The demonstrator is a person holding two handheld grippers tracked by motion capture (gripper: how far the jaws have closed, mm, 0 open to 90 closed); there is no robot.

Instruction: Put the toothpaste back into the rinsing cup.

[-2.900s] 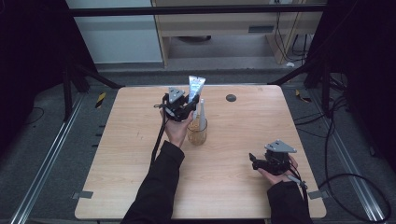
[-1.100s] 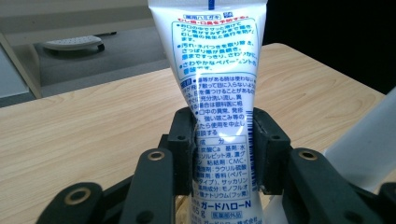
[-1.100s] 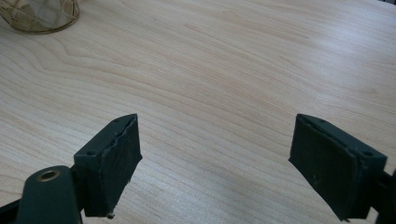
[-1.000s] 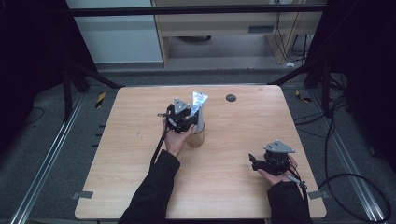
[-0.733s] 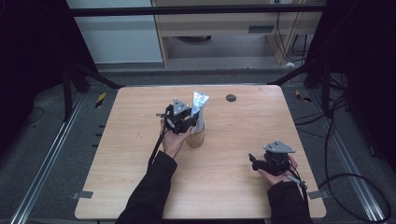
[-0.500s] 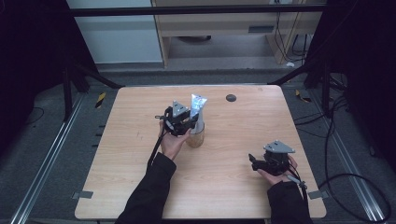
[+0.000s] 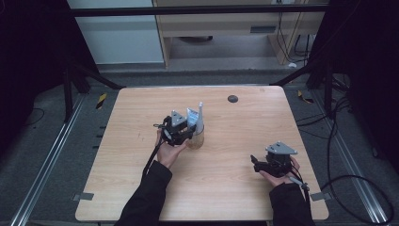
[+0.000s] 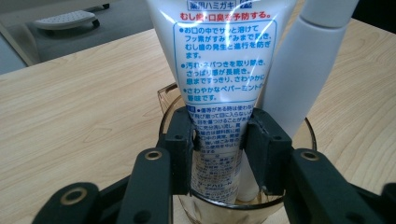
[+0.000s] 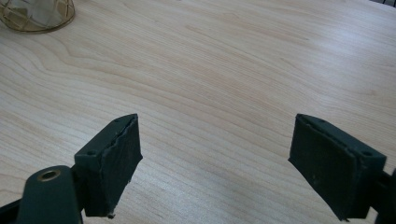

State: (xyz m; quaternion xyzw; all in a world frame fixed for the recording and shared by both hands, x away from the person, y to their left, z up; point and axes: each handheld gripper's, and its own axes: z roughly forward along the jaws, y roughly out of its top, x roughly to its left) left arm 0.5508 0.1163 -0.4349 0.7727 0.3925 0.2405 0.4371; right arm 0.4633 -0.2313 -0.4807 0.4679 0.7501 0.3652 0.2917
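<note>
Left gripper view, left gripper (image 8: 219,149) clenched on soft printed toothpaste tube (image 8: 224,70) inside round amber glass cup (image 8: 184,210), right gripper (image 9: 215,163) released over pale woodgrain table (image 9: 224,70).

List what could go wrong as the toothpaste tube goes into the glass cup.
1. The left gripper is clamped on the toothpaste tube right over the cup's rim; its jaws could knock the cup over.
2. The white toothbrush handle leans against the tube and may get pushed out.

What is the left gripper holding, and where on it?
The left gripper grips the toothpaste tube by its lower body, just above the glass cup. The right gripper holds nothing.
</note>
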